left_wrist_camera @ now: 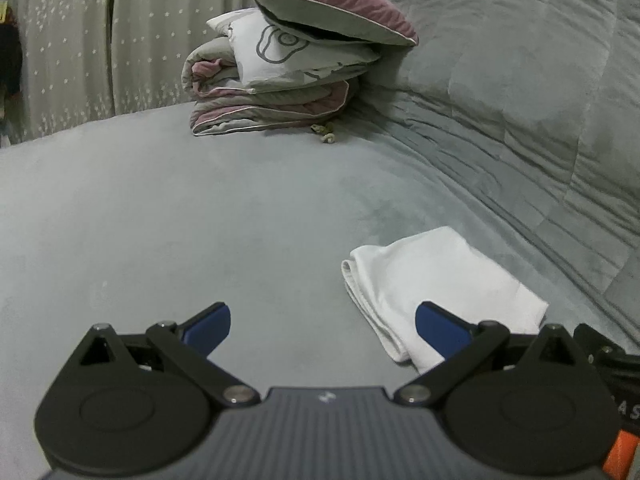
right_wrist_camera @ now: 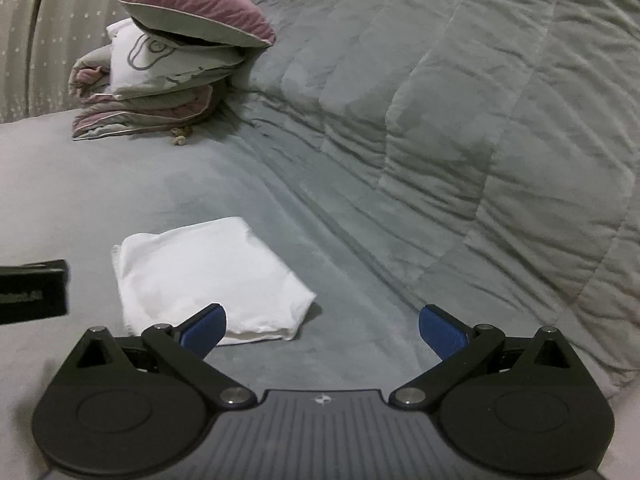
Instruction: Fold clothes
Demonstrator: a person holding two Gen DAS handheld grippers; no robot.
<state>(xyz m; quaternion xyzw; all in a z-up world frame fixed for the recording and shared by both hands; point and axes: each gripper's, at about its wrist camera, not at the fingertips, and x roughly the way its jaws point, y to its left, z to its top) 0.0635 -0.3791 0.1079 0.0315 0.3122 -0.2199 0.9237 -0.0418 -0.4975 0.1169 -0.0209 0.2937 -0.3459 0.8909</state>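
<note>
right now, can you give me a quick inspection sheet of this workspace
surface: grey bed cover, mostly smooth.
job's things: white cloth, folded, lying flat.
clutter: folded bedding stack with pink pillow on top; small knotted cord beside it.
grippers: left gripper open, empty; right gripper open, empty; both short of the cloth.
cables: nothing seen.
surroundings: bunched grey quilt; star-print curtain behind.

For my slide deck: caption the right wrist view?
Open right gripper above a folded white garment on the grey bed.
</note>
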